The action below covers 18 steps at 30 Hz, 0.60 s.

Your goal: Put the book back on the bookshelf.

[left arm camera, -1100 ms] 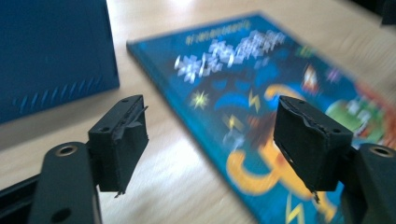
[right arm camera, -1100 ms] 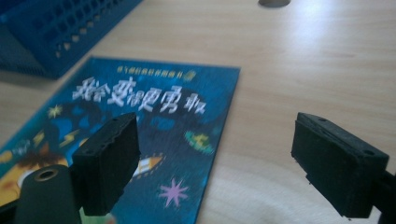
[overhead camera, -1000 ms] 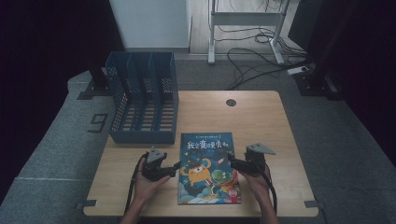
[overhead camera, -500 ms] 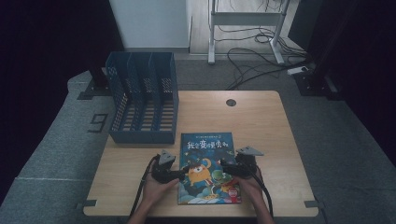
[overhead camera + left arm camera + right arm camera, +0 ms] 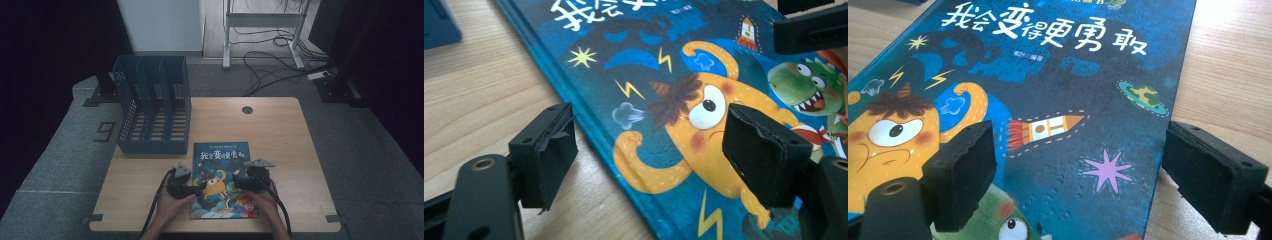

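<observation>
A blue picture book [image 5: 222, 170] with an orange one-eyed monster on its cover lies flat at the table's front middle. My left gripper [image 5: 201, 189] is at the book's left edge. In the left gripper view it [image 5: 649, 150] stands open astride that edge, one jaw over bare wood and the other over the monster on the cover [image 5: 664, 65]. Its jaws have just been opening a little, with nothing pressed between them. My right gripper [image 5: 238, 183] is at the book's right side. In the right gripper view it [image 5: 1075, 165] is open astride the right edge of the cover [image 5: 1058, 80].
A blue multi-slot file rack [image 5: 152, 107] stands at the back left of the wooden table [image 5: 280, 135]. A round cable hole [image 5: 247, 110] sits near the far edge. Floor cables and a desk frame lie beyond the table.
Both hands have come inward and slightly down, from beside the book to over its left and right edges.
</observation>
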Tool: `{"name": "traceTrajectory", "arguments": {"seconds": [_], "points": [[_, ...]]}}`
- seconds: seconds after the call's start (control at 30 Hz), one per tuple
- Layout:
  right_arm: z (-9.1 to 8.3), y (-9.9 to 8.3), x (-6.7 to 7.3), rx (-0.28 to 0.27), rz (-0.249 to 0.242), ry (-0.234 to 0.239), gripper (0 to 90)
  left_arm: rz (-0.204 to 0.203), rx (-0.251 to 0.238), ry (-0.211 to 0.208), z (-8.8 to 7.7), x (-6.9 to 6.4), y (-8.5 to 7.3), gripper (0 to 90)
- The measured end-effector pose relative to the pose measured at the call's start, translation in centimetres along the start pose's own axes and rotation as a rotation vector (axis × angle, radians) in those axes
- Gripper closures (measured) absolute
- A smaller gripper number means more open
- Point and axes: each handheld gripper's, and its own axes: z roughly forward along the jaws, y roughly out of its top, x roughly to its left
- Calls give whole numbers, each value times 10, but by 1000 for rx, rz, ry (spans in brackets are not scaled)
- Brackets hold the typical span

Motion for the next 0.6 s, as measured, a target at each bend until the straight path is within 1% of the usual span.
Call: {"name": "traceTrajectory", "arguments": {"seconds": [0.1, 0.17, 0.23, 0.27, 0.33, 0.43, 0.6], "points": [[0, 0, 0, 1, 12, 2, 135, -2, 1, 3, 1, -1, 0, 214], [1, 0, -1, 5, 15, 2, 136, 1, -12, 22, 1, -2, -1, 216], [1, 0, -1, 12, 14, 3, 136, -7, -6, 26, 2, -2, -1, 212], [1, 0, -1, 12, 14, 3, 136, -7, -6, 26, 2, -2, -1, 211], [1, 0, -1, 14, 14, 3, 143, -5, 12, 24, 5, -2, -2, 205], [1, 0, -2, 19, 16, 5, 151, -4, 25, 22, 7, -4, -3, 200], [1, 0, -3, 20, 17, 7, 154, -2, 24, 12, 7, -5, -3, 200]]}}
